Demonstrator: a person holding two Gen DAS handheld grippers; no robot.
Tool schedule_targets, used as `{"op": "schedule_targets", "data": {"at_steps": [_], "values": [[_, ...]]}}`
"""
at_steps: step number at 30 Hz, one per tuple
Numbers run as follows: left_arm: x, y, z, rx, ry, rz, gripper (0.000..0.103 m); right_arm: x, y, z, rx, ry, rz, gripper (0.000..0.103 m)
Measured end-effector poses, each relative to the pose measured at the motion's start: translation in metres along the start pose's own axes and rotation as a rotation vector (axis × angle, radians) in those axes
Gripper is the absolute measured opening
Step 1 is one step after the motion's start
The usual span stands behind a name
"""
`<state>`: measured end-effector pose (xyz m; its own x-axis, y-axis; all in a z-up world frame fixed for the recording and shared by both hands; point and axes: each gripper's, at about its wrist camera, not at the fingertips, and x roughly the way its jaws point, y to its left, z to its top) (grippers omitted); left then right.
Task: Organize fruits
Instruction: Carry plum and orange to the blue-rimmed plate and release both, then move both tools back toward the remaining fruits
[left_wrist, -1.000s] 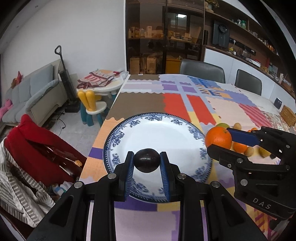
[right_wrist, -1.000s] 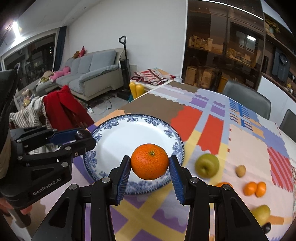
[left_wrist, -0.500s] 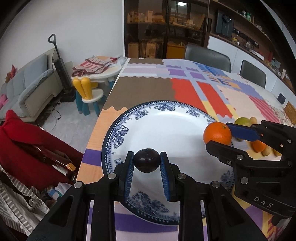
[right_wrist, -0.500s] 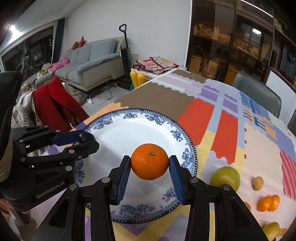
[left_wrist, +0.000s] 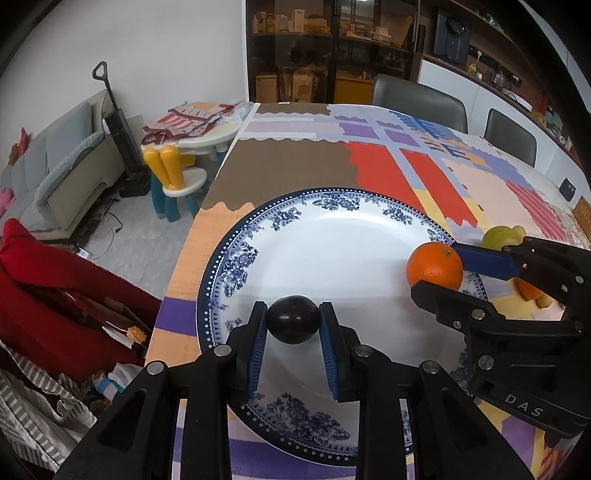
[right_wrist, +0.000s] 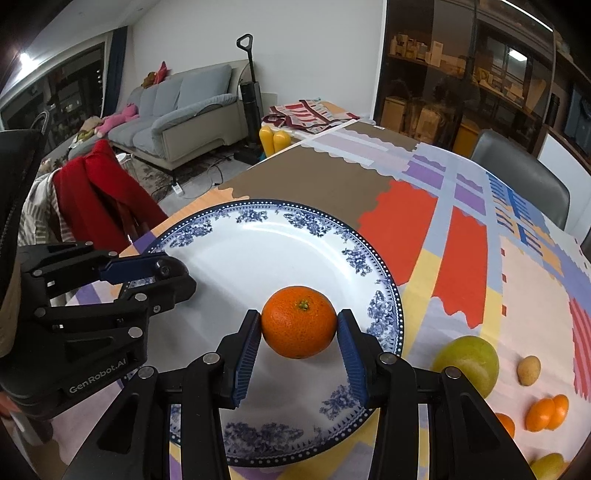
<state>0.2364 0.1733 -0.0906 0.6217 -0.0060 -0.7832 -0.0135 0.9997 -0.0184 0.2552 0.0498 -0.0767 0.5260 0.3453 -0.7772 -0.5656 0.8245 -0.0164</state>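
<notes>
Both grippers have descended over the plate (left_wrist: 236, 258): left gripper (left_wrist: 293, 325) clamps the dark plum (left_wrist: 293, 319), right gripper (right_wrist: 300, 328) clamps the orange (right_wrist: 299, 326), release judged imminent.

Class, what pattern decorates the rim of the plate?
The plate has blue flower clusters and a dark blue dotted edge on white; clearest in the right wrist view.

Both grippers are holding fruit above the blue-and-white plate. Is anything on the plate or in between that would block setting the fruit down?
Nothing visible does. The plate is bare under both fruits: the dark plum in the left gripper and the orange in the right gripper. The other fruit lies on the tablecloth, off the plate.
</notes>
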Motion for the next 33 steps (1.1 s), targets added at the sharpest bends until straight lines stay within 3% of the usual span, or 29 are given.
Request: {"op": "schedule_targets", "data": {"at_steps": [1, 3, 6, 9, 12, 21, 33], "values": [[0.001, 0.000, 0.000, -0.001, 0.003, 0.001, 0.030, 0.000, 0.000, 0.000, 0.000, -0.001, 0.000, 0.044], [-0.001, 0.001, -0.001, -0.009, 0.005, 0.001, 0.043, 0.000, 0.001, 0.000, -0.002, -0.002, 0.001, 0.044], [-0.007, 0.001, -0.003, -0.010, -0.004, 0.009, 0.047, -0.003, 0.000, -0.001, 0.002, -0.008, 0.000, 0.046], [-0.015, 0.001, -0.004, -0.014, -0.006, 0.018, 0.051, -0.010, 0.000, 0.000, 0.003, -0.034, -0.013, 0.055], [-0.028, 0.000, -0.006, -0.025, -0.024, 0.032, 0.058, -0.019, -0.001, 0.001, 0.002, -0.051, -0.016, 0.055], [-0.067, -0.012, -0.009, -0.039, -0.085, 0.075, 0.065, -0.044, -0.007, -0.004, 0.019, -0.080, -0.018, 0.055], [-0.100, -0.052, -0.011, -0.032, -0.135, 0.050, 0.070, -0.088, -0.028, -0.026, 0.046, -0.115, -0.046, 0.055]]}}
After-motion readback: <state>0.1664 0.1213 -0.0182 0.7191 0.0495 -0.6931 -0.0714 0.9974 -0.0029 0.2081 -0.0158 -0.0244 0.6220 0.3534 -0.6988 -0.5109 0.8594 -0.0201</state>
